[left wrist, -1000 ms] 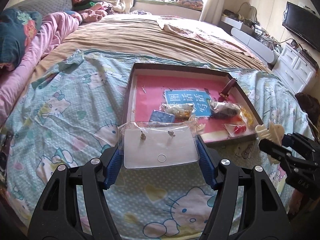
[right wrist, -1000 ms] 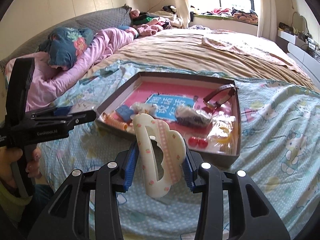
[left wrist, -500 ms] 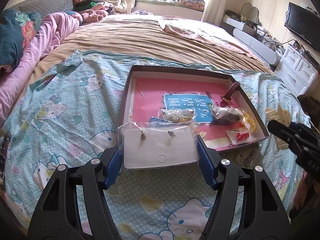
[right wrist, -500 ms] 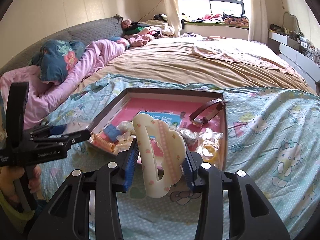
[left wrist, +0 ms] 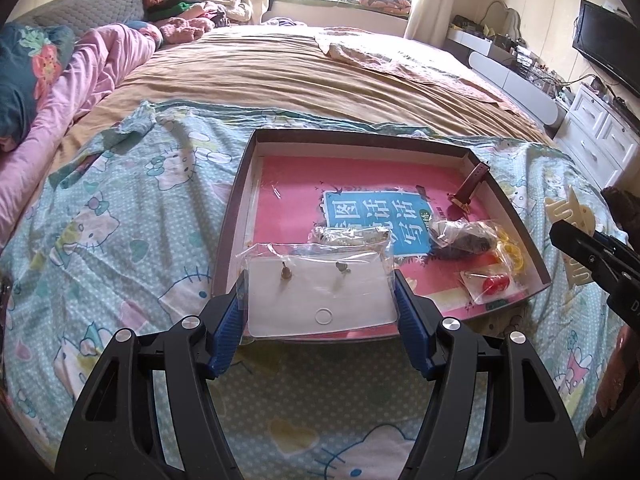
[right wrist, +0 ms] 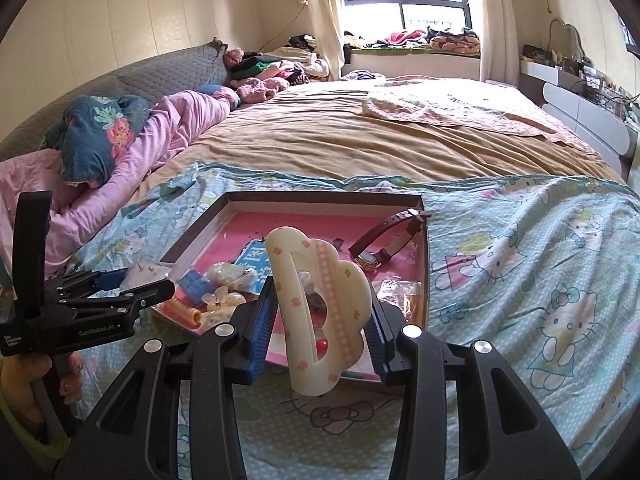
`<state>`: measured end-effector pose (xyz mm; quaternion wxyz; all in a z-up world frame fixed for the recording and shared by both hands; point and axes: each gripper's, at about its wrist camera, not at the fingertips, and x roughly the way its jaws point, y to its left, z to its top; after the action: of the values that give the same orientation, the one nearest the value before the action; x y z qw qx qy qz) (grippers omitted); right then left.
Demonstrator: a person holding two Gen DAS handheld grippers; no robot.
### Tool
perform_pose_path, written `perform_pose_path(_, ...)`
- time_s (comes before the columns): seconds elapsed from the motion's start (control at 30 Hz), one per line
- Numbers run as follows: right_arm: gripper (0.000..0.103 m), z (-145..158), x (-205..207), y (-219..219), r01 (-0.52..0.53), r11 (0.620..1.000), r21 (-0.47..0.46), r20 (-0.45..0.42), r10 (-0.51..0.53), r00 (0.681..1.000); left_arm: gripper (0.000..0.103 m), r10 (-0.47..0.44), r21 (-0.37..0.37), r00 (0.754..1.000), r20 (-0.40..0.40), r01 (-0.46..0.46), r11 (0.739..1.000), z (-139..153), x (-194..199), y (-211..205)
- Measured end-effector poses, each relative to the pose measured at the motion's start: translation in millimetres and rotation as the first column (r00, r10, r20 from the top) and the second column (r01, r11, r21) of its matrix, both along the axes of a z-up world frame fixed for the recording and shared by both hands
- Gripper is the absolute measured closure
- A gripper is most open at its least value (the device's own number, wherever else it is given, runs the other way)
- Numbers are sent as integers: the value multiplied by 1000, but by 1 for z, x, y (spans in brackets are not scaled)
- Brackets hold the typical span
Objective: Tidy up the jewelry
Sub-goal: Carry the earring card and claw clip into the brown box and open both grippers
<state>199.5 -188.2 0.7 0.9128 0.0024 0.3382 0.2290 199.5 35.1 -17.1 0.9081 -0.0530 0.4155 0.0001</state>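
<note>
A: Left gripper (left wrist: 320,312) clamps the clear plastic earring packet with white card (left wrist: 320,300), light and floppy, slick film; it hangs just ahead over the brown tray's (left wrist: 236,216) near rim.

B: Right gripper (right wrist: 320,320) pinches the cream cloud-shaped plastic hair claw (right wrist: 320,312) by its sides. Rigid, brittle, I'd say; take it mid-body.

A shallow tray (left wrist: 236,216) lies on the bed (left wrist: 280,76), near its foot. In the tray, a watch (left wrist: 472,186) leans against the far right wall, small bags (left wrist: 460,236) sit right of the middle, and a packet (left wrist: 490,284) lies in the near right corner. An earring card (left wrist: 320,300) is held over the tray's near left edge. A hair claw (right wrist: 320,312) hangs over the near right edge. Pillows (right wrist: 100,136) lie far left; a dresser (left wrist: 600,140) stands far right.
</note>
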Motion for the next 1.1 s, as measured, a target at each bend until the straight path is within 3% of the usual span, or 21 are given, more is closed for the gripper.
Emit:
perform_pose_path(0.6, 64, -6, 22, -4, 50, 999, 0, -11, -50, 999, 44, -61, 40, 998, 19, 60, 997, -6, 17, -18)
perform_pose_path(1.1, 64, -32, 37, -2, 96, 995, -29, -62, -98, 993, 44, -68, 19, 998, -8, 68, 997, -19, 24, -15)
